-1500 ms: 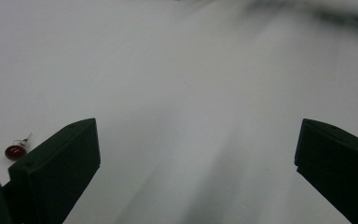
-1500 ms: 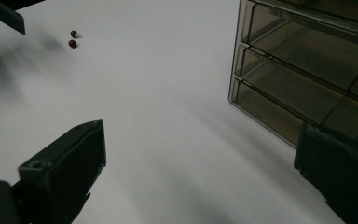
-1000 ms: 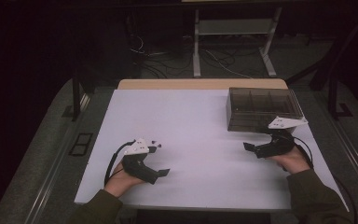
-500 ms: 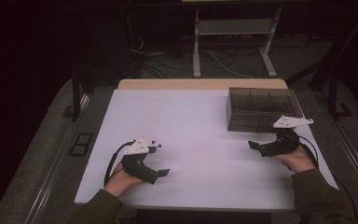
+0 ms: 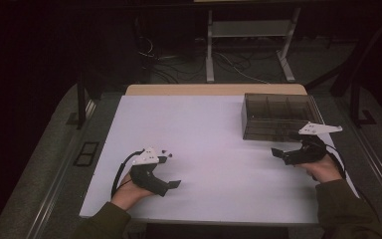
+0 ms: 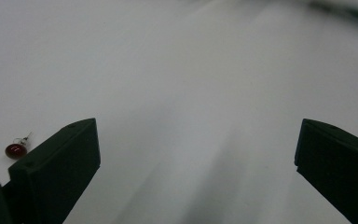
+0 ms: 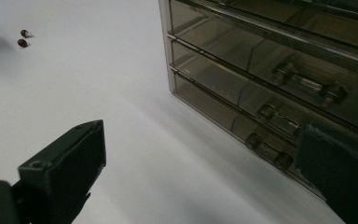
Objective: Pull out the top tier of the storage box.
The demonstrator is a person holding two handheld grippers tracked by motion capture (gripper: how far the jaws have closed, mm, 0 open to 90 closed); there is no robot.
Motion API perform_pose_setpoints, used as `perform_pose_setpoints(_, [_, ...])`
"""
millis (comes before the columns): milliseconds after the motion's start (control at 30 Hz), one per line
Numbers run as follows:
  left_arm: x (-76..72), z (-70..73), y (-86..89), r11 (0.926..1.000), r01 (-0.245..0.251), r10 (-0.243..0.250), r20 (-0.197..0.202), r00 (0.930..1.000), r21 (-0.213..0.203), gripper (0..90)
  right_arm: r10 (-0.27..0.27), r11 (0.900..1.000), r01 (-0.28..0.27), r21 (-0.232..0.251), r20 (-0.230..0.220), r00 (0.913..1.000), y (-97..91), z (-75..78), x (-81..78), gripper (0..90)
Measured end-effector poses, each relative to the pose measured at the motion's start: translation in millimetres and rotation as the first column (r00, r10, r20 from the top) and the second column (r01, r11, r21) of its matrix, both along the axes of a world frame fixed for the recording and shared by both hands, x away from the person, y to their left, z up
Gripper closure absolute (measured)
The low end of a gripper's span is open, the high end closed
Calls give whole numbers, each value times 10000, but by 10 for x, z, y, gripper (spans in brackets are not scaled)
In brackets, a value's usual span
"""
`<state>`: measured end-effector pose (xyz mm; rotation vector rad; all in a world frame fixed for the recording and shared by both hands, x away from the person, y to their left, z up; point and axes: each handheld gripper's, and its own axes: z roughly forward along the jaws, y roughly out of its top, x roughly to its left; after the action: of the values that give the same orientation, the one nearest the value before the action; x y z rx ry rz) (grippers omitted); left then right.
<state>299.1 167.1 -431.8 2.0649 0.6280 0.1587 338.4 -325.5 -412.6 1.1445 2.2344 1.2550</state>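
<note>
Black jaws on your left gripper (image 6: 191, 163) stand wide apart with nothing between them, held low over the white table (image 5: 209, 129). Just outside its one jaw, in the left gripper view, lies a small red earring (image 6: 17, 149): a dark red bead with a thin wire hook at its top, flat on the sheet. In the high view you can make out tiny dark specks (image 5: 165, 151) just beyond that gripper; those are likely the pair that the right gripper view shows as two red beads (image 7: 23, 38) close together.

Expect the earring to be very light, hard and smooth. A round bead may roll or squirt out sideways when the jaws close, and the wire hook looks thin enough to bend. You would do best to centre the bead between the jaw tips, come down until they nearly brush the sheet, and close slowly across the bead, not on the wire.

Your right gripper (image 5: 291, 155) is likewise open and empty, pointing along the front of the smoky clear drawer box (image 5: 278, 117) at the table's far right. Its drawers look shut; each carries a small bar handle (image 7: 307, 86), stiff plastic, and the light box may slide when pulled.
</note>
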Motion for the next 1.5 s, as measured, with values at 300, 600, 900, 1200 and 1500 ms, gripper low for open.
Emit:
perform_pose_setpoints(300, [-6, -2, 3, 10000, -11, 11, -33, 10000, -1, 0, -241, 9997, 240, 44, 148, 9996, -94, -22, 33, 16])
perform_pose_setpoints(600, [-7, -1, 0, 10000, -10, 10, -5, 10000, 32, 0, -345, 9994, 346, -32, 261, 9991, -110, -26, 36, 16])
perform_pose_setpoints(900, [-12, -3, 1, 10000, 8, -8, -55, 10000, 12, 0, -344, 9991, 354, -222, 413, 9986, -88, -22, 27, 16])
perform_pose_setpoints(1200, [-15, -2, 7, 10000, 33, -33, -10, 10000, 30, 0, -359, 9975, 400, -585, 692, 9970, -71, -19, 14, 16])
perform_pose_setpoints(1500, [-15, -4, 4, 10000, 57, -57, -11, 10000, 44, 0, -389, 9958, 464, -794, 931, 9949, -62, -14, 1, 16])
